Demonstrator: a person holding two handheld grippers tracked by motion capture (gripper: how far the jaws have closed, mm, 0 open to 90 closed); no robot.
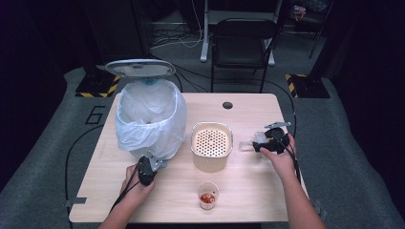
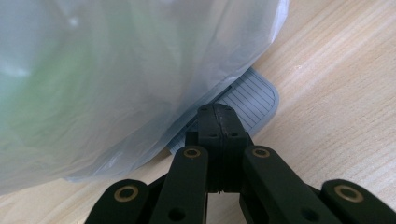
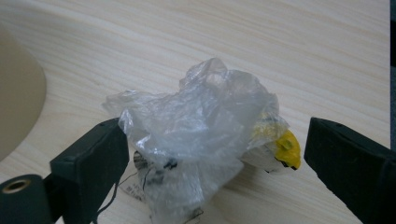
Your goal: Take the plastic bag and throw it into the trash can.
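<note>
Plastic wrapper (image 3: 201, 140), crumpled and clear with a yellow scrap at one side, lies on the pale wooden desk (image 3: 299, 42) between the jaws of my right gripper (image 3: 219, 158), which I have standing wide apart. In the right gripper view one jaw sits just beside the wrapper's edge where the film bulges against it, while the other jaw stands a little off from the yellow scrap, so the pads do not press on it. The rounded wall of the cream pot (image 3: 16, 107) shows off to the side beyond that first jaw. From the high view, my right gripper (image 1: 260, 143) rests near the desk's edge with the wrapper (image 1: 249, 143) ahead of its tips, and the cream pot (image 1: 211, 145) with its perforated insert stands well clear between my two hands. My left gripper (image 2: 217, 114) has its jaws pressed together with nothing between them, their tips resting against the grey ribbed pedal (image 2: 252, 100) that pokes out from under the white bin liner (image 2: 126, 70). The high view shows that left gripper (image 1: 154, 164) at the foot of the lined bin (image 1: 150, 114), whose lid (image 1: 140, 67) stands open. A small clear cup (image 1: 207, 194) holding red bits sits near the desk's front edge.
</note>
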